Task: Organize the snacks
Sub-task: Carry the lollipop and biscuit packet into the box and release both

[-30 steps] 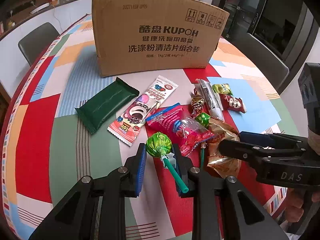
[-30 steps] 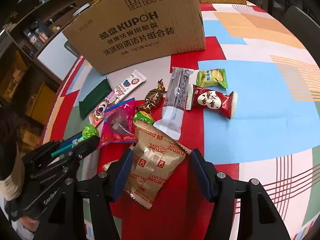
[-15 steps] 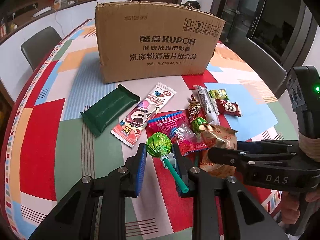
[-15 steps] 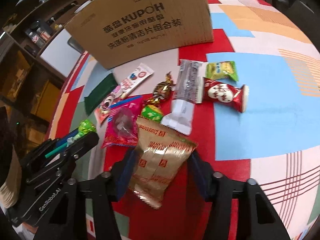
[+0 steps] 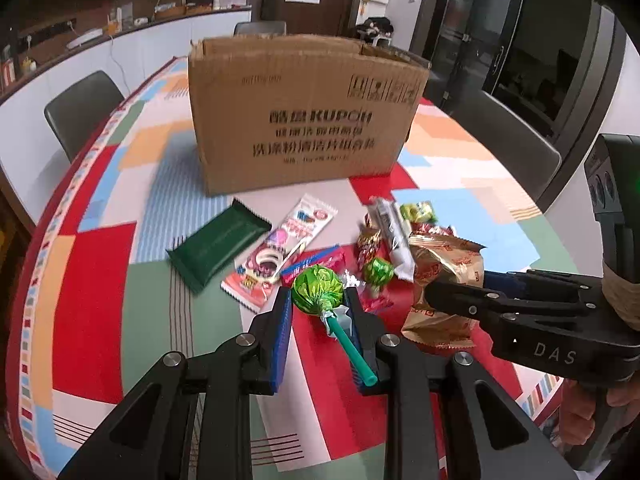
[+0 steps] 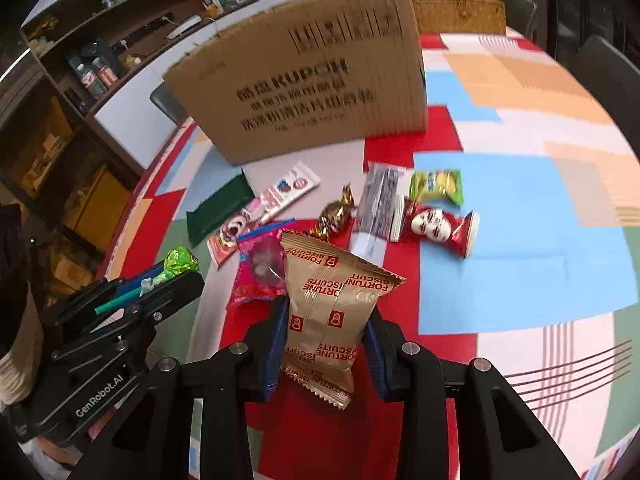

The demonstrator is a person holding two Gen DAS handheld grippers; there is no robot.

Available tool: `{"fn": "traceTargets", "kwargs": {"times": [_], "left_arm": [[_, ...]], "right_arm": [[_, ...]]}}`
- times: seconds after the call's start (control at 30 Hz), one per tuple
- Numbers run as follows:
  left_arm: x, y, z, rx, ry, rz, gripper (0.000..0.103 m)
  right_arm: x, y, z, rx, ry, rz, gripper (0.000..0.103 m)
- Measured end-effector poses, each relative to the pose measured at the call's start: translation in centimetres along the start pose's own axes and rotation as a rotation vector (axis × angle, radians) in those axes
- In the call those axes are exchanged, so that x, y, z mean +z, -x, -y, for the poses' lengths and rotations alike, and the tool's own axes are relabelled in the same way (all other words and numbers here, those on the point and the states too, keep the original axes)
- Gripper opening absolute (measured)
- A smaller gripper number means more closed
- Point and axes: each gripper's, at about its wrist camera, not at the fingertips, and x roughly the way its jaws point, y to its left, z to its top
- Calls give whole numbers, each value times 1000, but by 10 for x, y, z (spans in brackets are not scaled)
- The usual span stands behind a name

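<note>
The left gripper (image 5: 318,312) has its jaws clamped on a green lollipop (image 5: 318,289), the teal stick running back between the blue pads and the wrapped head poking out at the tips; it is held above the desk (image 5: 100,300). The right gripper (image 6: 326,330) is closed on a gold biscuit packet (image 6: 332,304) — printed "FORTUNE BISCUITS" — pinched at its sides with the upper end fanning out past the jaws. The other snacks lie loose on the patchwork cloth in front of a cardboard box (image 5: 304,112) that stands open at the top: a dark green bar (image 5: 218,246), a long pink-and-white packet (image 5: 280,250) just beside it, a pink bag (image 6: 260,270), a gold-wrapped sweet (image 6: 334,216), a grey sachet (image 6: 378,200), a yellow-green pack (image 6: 438,186) and a red packet (image 6: 438,224) near one another.
</note>
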Motion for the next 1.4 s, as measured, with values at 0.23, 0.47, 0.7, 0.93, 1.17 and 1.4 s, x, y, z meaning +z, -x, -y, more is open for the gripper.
{"fn": "traceTargets", "kwargs": {"times": [0.23, 0.47, 0.7, 0.93, 1.17, 1.4], "left_arm": [[23, 17, 7, 8, -29, 76, 26], [55, 30, 10, 20, -49, 161, 26], [92, 39, 8, 49, -66, 233, 26], [123, 47, 4, 73, -69, 295, 26], [153, 50, -3, 96, -85, 349, 26], [178, 31, -13, 101, -82, 347, 26]], "right_arm": [[16, 28, -6, -16, 53, 104, 37], [48, 53, -6, -17, 77, 223, 37], [83, 70, -9, -28, 109, 328, 37], [117, 83, -18, -31, 142, 415, 37], [151, 89, -23, -29, 157, 463, 37], [179, 80, -23, -19, 166, 462, 37]]}}
